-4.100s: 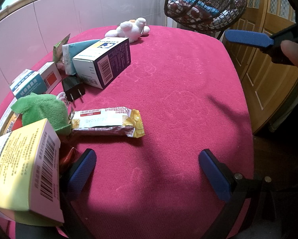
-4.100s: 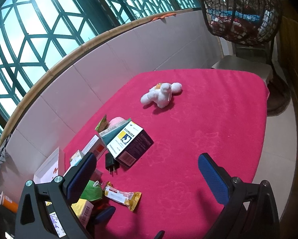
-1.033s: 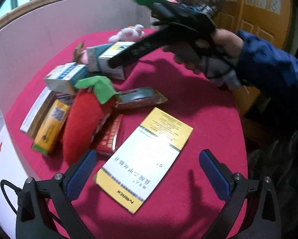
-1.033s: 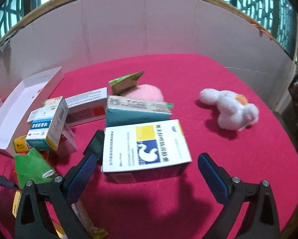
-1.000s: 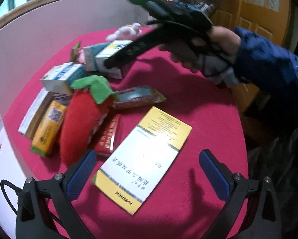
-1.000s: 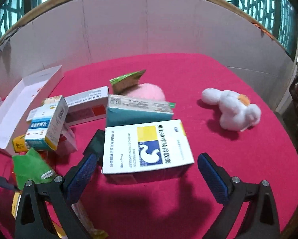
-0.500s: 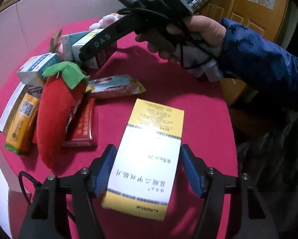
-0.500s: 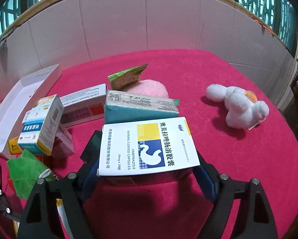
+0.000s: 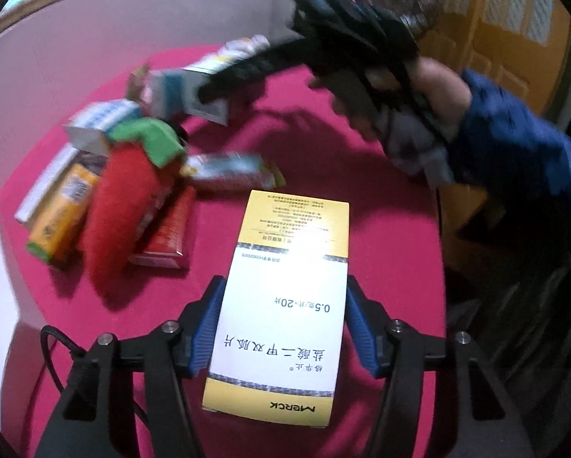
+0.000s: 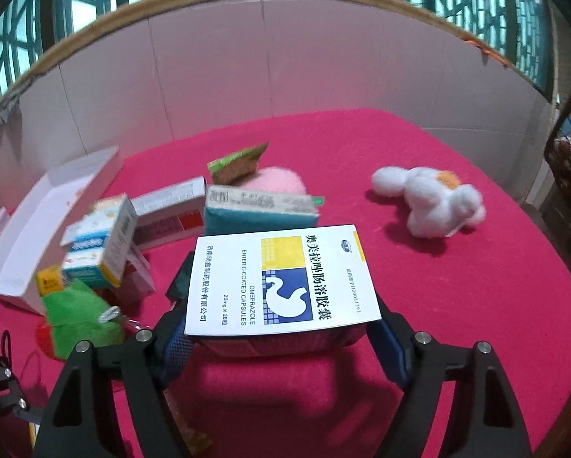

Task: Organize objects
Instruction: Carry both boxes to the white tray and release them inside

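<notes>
Left gripper (image 9: 281, 328) closing on yellow-white Merck box (image 9: 285, 286); right gripper (image 10: 281, 337) closing on omeprazole box (image 10: 278, 278). Shallow edge grips risk slippage.

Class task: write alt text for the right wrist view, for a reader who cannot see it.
The right gripper is closing its blue pads around a white medicine box lying on a red tablecloth. Behind it lie more small boxes, a pink plush and a white plush toy; an open white carton sits at left.
</notes>
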A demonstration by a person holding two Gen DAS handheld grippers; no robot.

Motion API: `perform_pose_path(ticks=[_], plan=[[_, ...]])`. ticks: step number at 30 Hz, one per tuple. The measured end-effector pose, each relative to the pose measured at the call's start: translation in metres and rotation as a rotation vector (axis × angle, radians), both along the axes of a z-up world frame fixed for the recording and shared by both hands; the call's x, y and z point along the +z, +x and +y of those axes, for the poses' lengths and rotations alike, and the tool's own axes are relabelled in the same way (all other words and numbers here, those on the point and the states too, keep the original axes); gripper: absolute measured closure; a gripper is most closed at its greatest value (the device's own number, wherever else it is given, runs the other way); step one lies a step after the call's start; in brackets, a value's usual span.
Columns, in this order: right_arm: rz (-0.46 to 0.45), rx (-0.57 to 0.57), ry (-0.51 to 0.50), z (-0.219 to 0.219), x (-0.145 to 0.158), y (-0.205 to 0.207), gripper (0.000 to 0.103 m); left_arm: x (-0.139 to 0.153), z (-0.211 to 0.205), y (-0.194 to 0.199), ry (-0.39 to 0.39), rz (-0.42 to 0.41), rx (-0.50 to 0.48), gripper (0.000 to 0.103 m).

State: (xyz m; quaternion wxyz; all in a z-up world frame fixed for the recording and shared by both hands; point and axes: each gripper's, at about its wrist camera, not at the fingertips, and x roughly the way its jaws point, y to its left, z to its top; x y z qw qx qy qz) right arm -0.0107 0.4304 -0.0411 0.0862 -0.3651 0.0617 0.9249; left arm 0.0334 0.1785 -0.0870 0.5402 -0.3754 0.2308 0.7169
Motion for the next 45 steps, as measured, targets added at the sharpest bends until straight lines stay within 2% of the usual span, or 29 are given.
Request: perform_pose_path(ticks=[4, 7, 9, 13, 16, 21, 22, 25, 35, 45], plan=[[0.089, -0.049, -0.023, 0.000, 0.026, 0.023, 0.019, 0.031, -0.024, 0.010, 0.146, 0.036, 0.126, 0.044], [0.157, -0.077, -0.038, -0.004, 0.047, 0.038, 0.019, 0.047, -0.036, 0.012, 0.213, 0.076, 0.219, 0.044], [0.207, -0.105, -0.042, -0.009, 0.062, 0.048, 0.019, 0.057, -0.041, 0.006, 0.237, 0.101, 0.279, 0.044], [0.283, -0.115, -0.038, -0.026, 0.087, 0.065, 0.019, 0.070, -0.056, 0.004, 0.261, 0.207, 0.450, 0.043], [0.310, -0.088, -0.025, -0.047, 0.098, 0.067, 0.019, 0.079, -0.067, -0.004, 0.289, 0.231, 0.531, 0.043], [0.330, -0.034, -0.023, -0.070, 0.114, 0.061, 0.019, 0.076, -0.070, -0.022, 0.313, 0.246, 0.607, 0.043], [0.329, -0.026, -0.023, -0.074, 0.115, 0.060, 0.019, 0.081, -0.080, -0.014, 0.319, 0.244, 0.625, 0.043], [0.335, 0.000, -0.020, -0.087, 0.118, 0.060, 0.019, 0.090, -0.090, -0.027, 0.334, 0.238, 0.663, 0.043], [0.327, 0.070, -0.031, -0.126, 0.125, 0.050, 0.018, 0.096, -0.136, -0.036, 0.395, 0.241, 0.772, 0.043], [0.329, 0.155, -0.018, -0.182, 0.136, 0.029, 0.018, 0.103, -0.177, -0.049, 0.406, 0.272, 0.875, 0.043]])
